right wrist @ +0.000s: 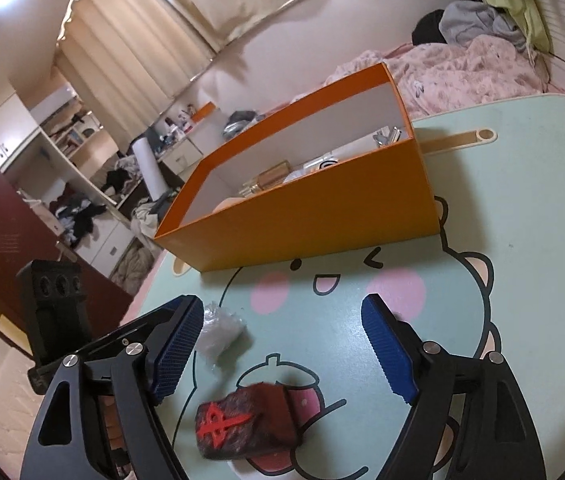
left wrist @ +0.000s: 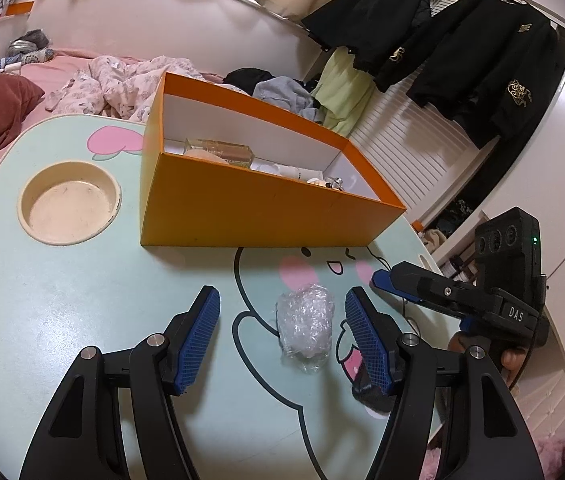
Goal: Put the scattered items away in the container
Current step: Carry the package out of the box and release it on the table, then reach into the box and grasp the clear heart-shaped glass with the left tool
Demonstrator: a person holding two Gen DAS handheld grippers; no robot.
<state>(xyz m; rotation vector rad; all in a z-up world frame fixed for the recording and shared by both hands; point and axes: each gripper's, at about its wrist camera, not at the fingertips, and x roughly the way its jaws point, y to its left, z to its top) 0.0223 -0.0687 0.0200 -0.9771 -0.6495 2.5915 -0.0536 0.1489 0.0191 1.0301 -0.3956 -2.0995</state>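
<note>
Only the right wrist view shows the dark block (right wrist: 242,424) with a red mark on its face, lying on the table (right wrist: 522,240) on the near side of the orange box (right wrist: 302,232); its long axis runs roughly side to side, tilted a little, with the marked end toward the left finger. The right gripper (right wrist: 282,352) is spread wide above it, pads clear of the block, angled down at the table. The left wrist view alone shows the round cup recess (left wrist: 68,204) in the table, just left of the box, and the bottle (left wrist: 222,152) lying lengthwise inside the box along its far wall. In that view a crumpled plastic wrap (left wrist: 306,326) sits in front of the box, between the blue pads of the left gripper (left wrist: 282,334), which stands open without touching it and tilts down. The right gripper enters that view from the right, in front of the box, with a person's fingers (left wrist: 510,360) under its body
</note>
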